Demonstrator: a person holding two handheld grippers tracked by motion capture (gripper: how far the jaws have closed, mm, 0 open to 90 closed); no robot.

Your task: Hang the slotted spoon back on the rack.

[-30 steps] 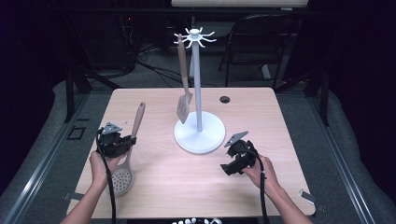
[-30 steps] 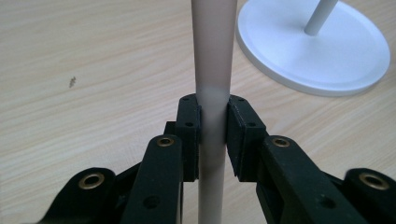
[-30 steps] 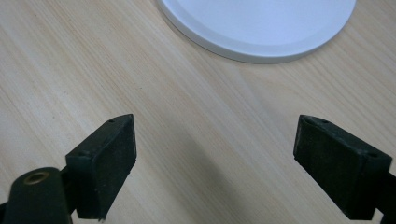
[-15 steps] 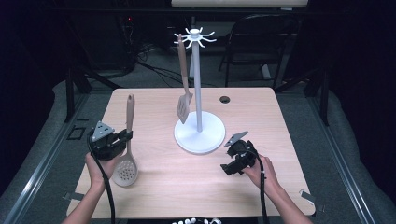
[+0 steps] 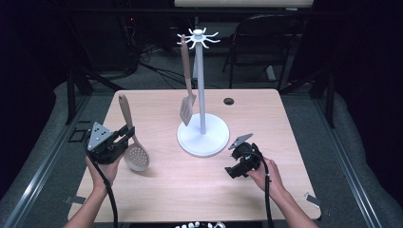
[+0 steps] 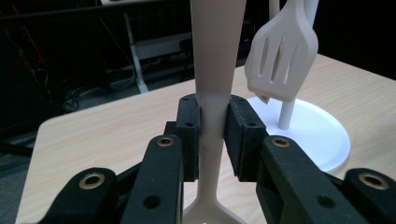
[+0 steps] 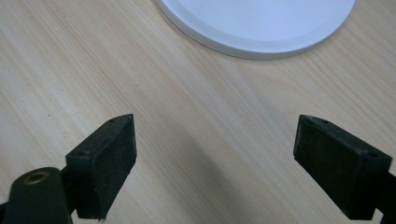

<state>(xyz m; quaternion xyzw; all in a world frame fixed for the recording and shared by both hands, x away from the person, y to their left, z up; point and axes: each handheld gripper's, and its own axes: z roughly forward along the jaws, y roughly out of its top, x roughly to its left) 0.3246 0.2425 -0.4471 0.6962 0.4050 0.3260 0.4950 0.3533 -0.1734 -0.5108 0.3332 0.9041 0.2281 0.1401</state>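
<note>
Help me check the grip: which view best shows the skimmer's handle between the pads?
The left gripper view: the skimmer handle is pinched between the left gripper pads close up. The high view shows the whole skimmer raised, small. The right gripper view looks at the table.

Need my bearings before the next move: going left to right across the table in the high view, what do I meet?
left gripper → skimmer spoon clamped in it → slotted spatula hanging on the rack → white rack pole and base → right gripper, with a small dark hole in the tabletop farther back.
</note>
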